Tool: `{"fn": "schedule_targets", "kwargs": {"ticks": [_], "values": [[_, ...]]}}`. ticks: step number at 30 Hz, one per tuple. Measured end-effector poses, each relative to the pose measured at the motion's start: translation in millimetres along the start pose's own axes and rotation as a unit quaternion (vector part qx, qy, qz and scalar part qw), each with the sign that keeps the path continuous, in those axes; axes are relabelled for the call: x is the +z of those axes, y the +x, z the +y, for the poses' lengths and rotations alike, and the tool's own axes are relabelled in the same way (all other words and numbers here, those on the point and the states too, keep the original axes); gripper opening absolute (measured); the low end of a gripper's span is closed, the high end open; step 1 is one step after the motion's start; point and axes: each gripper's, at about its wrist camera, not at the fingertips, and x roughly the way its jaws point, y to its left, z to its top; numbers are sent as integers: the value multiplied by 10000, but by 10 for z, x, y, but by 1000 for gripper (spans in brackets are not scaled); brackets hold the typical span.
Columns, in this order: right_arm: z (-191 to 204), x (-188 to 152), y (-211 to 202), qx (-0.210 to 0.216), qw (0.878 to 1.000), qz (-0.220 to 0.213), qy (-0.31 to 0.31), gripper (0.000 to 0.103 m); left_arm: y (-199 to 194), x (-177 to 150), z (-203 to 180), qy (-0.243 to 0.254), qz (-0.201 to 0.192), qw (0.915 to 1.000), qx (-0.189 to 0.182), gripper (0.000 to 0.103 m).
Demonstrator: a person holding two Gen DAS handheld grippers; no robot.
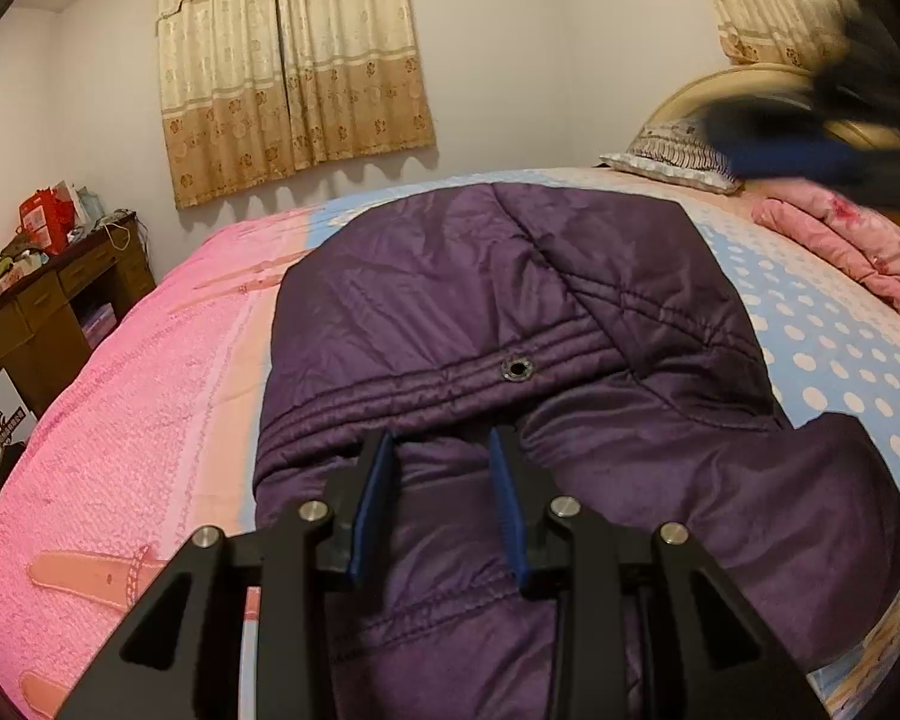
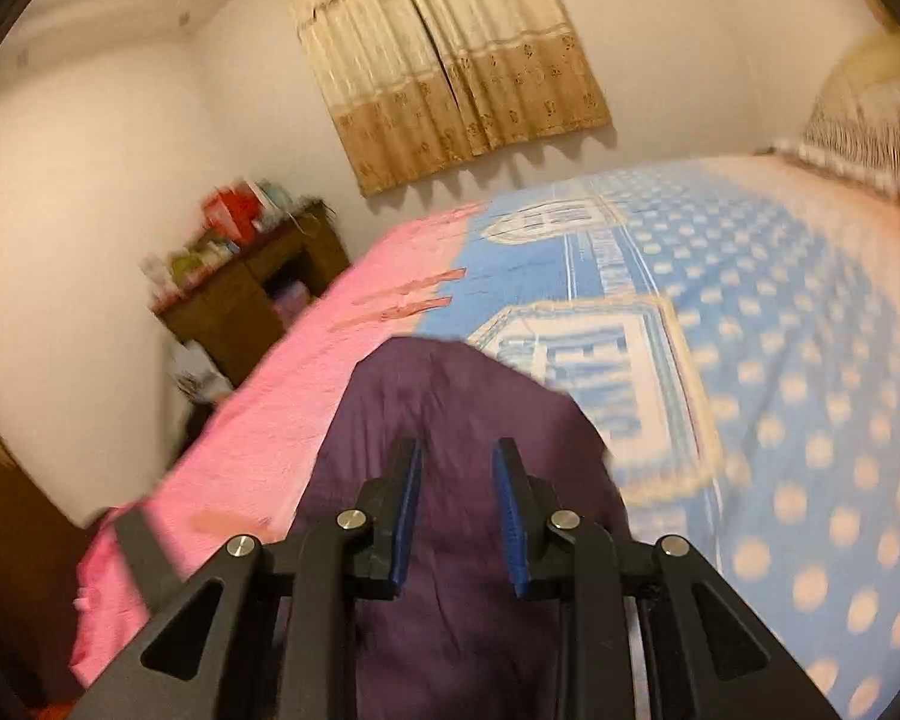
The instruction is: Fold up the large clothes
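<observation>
Coat [image 1: 510,324]: one, a dark purple quilted garment with a slight sheen, stitched channels and one metal eyelet [image 1: 517,369], lying spread on the bed [image 1: 150,372]. Two grippers show. The left gripper [image 1: 444,450] hangs just above the coat's near part, its two blue-padded fingers [image 1: 378,498] spread with only the cloth's surface seen between them, nothing pinched. The right gripper [image 2: 456,456] is likewise spread over a rounded purple edge of the coat, pinching nothing; its view is blurred. The bed carries a nubbly pink cover on one side and a blue sheet with pale dots on the other. One patterned pillow [image 1: 672,150] and one folded pink quilt [image 1: 846,240] lie at the far end. One wooden desk [image 1: 60,300] stands by the wall under beige curtains [image 1: 288,60].
</observation>
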Motion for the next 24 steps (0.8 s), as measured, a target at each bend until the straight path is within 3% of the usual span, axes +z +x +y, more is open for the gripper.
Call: {"fn": "schedule_targets", "kwargs": {"ticks": [2,3,5,9,13,16,19,24], "values": [[-53,30,344,-138,9990,295,315,26,-8,9,29,-33,28,10000,-79,34],[-142,-13,618,-410,9963,534,539,25,-12,8,51,-59,33,9999,-123,34],[-341,-255,938,-592,9914,858,795,22,-17,0,121,-146,59,9993,-338,36],[-525,-537,1016,-622,9945,395,743,18,-11,-20,21,-11,-43,9995,-304,37],[-488,-549,1108,-943,9932,431,536,14,-27,16,12,-104,13,9994,-325,37],[-473,-588,1053,-1010,9933,330,465,14,-151,123,209,-384,122,9976,-570,47],[-527,-648,1017,-866,9940,170,641,14,-244,346,454,-604,-170,9979,-138,61],[-522,-647,1051,-885,9940,172,618,14,218,681,549,-787,214,9965,169,64]]}}
